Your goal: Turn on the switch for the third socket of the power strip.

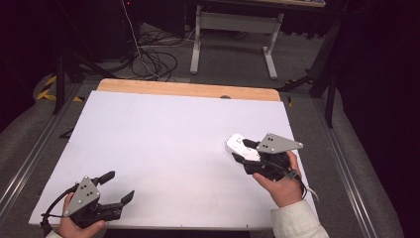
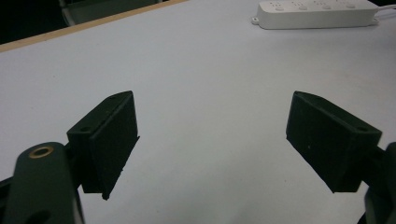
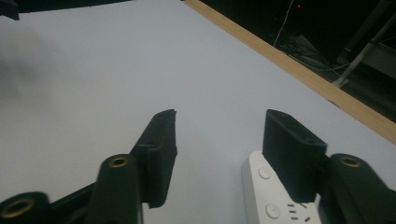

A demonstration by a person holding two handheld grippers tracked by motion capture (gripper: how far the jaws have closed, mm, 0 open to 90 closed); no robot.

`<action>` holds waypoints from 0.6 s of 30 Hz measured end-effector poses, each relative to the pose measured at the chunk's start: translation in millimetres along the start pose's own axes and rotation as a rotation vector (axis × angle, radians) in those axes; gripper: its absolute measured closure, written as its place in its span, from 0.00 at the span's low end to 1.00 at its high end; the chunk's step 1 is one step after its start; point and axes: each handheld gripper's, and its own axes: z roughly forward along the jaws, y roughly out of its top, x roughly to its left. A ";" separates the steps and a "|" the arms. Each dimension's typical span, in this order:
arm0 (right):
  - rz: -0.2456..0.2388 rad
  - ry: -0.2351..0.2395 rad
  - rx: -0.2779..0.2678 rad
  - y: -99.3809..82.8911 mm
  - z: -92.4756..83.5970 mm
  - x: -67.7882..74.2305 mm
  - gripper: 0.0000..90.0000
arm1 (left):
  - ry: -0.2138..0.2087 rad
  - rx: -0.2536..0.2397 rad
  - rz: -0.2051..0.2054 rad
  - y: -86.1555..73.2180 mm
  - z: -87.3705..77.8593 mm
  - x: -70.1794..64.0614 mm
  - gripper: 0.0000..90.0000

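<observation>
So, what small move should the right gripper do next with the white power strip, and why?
Probably shift the right gripper a little sideways, so that the power strip sits between both jaws, before closing. In the right gripper view the strip lies under one jaw, and the gap between the jaws shows bare table. The jaws stand half open, with nothing gripped.

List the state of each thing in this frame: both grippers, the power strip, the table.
Left gripper: open wide, nothing between the jaws, held over the table's near left corner.
Right gripper: partly open, over the power strip's end, not clamped on it.
Power strip: lying flat, sockets up, nothing plugged into the visible sockets.
Table: white top, wooden strip along the far edge.
</observation>
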 end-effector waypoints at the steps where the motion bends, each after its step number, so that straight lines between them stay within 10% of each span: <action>1: 0.000 0.000 0.000 0.0 0.0 0.0 0.54 | 0.000 0.000 0.001 0.0 0.0 0.0 0.19; 18: 0.062 0.002 0.152 8.6 17.5 -35.5 0.89 | 0.005 0.002 0.001 -0.1 0.2 0.5 0.19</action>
